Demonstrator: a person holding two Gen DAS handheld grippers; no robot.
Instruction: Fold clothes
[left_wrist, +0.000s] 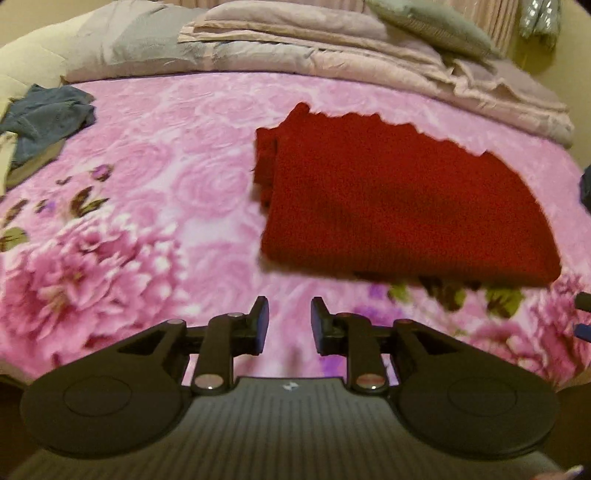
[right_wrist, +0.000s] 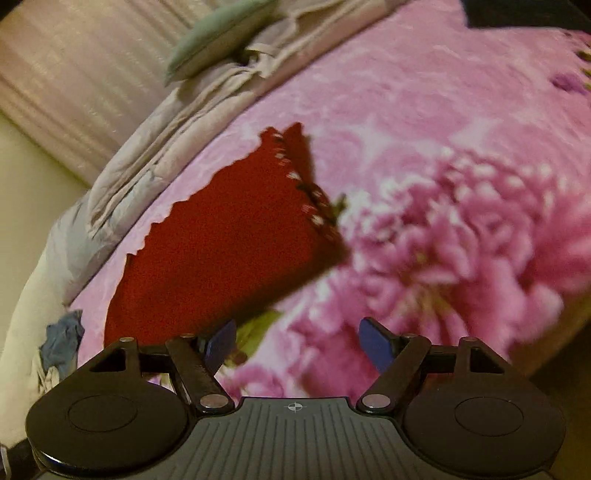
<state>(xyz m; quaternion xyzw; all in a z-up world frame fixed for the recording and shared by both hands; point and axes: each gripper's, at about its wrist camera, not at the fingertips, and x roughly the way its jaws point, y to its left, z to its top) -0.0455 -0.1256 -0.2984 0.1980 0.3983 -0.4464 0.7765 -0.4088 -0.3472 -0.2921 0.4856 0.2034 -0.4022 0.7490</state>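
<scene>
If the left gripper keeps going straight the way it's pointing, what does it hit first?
Most likely the pink floral blanket. The left gripper, jaws open and empty, points down at bare blanket just short of the folded red garment, which lies ahead and slightly right. Depth is hard to judge, so it might clip the garment's near edge.

Red garment (left_wrist: 399, 206): thick knit, matt, fuzzy nap, scalloped edge. Bedspread (left_wrist: 177, 155): plush pink fleece, printed flowers, soft slight sheen. Quilt (left_wrist: 332, 55): crinkled woven cloth, matt, mauve-grey. Cushion (left_wrist: 432, 22): matt grey-green fabric. Blue cloth (left_wrist: 48, 118): thin, rumpled. Left gripper (left_wrist: 290, 325) and right gripper (right_wrist: 297, 343): matt black plastic, ribbed grey deck, shiny metal pivot pins, smooth blue pads (right_wrist: 373, 345)
</scene>
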